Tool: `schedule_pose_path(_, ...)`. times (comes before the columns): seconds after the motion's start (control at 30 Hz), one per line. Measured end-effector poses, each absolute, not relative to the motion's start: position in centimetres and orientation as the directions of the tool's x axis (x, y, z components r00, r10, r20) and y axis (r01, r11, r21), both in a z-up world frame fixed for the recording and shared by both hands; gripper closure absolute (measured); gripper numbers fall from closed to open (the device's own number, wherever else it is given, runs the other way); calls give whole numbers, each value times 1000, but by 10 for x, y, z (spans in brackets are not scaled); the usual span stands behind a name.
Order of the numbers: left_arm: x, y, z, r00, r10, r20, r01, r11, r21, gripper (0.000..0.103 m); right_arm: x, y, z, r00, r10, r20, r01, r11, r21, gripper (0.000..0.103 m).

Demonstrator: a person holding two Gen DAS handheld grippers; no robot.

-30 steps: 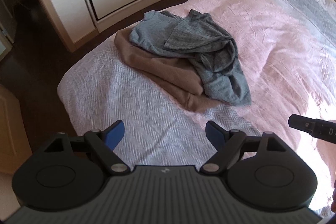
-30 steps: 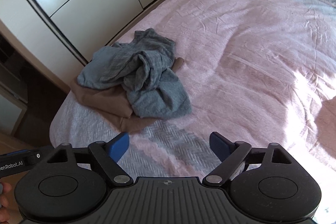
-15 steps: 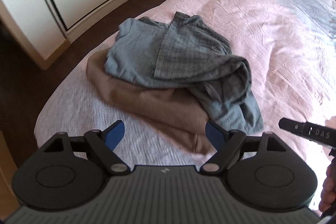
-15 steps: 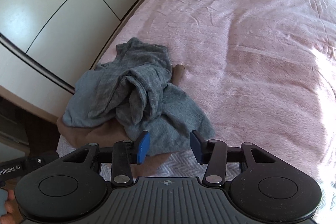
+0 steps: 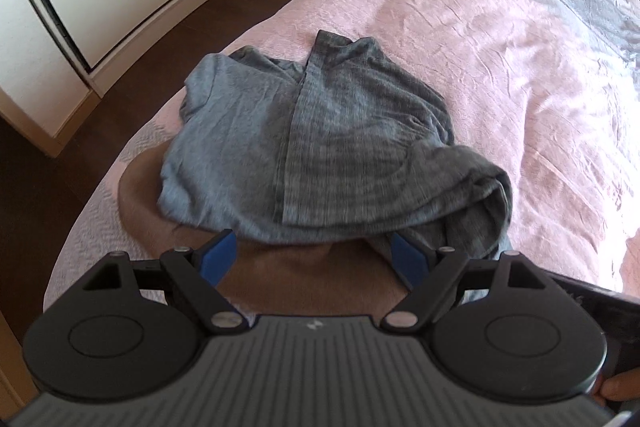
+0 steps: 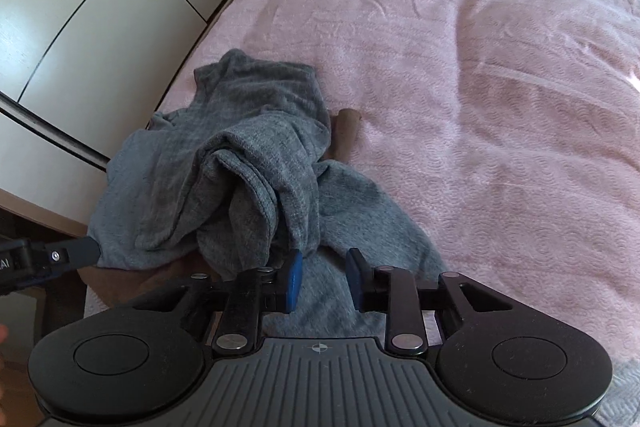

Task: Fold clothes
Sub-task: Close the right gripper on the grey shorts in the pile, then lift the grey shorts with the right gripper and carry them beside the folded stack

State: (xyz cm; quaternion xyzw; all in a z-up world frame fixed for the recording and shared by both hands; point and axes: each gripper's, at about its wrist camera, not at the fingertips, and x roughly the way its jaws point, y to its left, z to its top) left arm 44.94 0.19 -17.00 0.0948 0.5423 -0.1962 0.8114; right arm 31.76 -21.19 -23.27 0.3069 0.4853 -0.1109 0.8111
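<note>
The rumpled grey knit garment (image 6: 248, 183) is being hovered over by the half-parted right gripper (image 6: 323, 277) and wide-spread left gripper (image 5: 310, 259); one single edge should be pinched.

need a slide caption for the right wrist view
Right tool, part open, low over a crumpled grey garment lying on a brown garment on a pink bedspread.
</note>
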Motion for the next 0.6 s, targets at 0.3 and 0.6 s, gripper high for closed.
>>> schedule_pose_path(0.3, 473, -5, -176, 334, -232, -914, 421, 904, -75, 21, 336, -202, -245, 500, 130, -856, 455, 802, 388, 74)
schedule_pose_path(0.6, 465, -2, -169, 345, -234, -909, 419, 905, -74, 22, 346, -194, -236, 545, 43, -838, 393, 869, 300, 102)
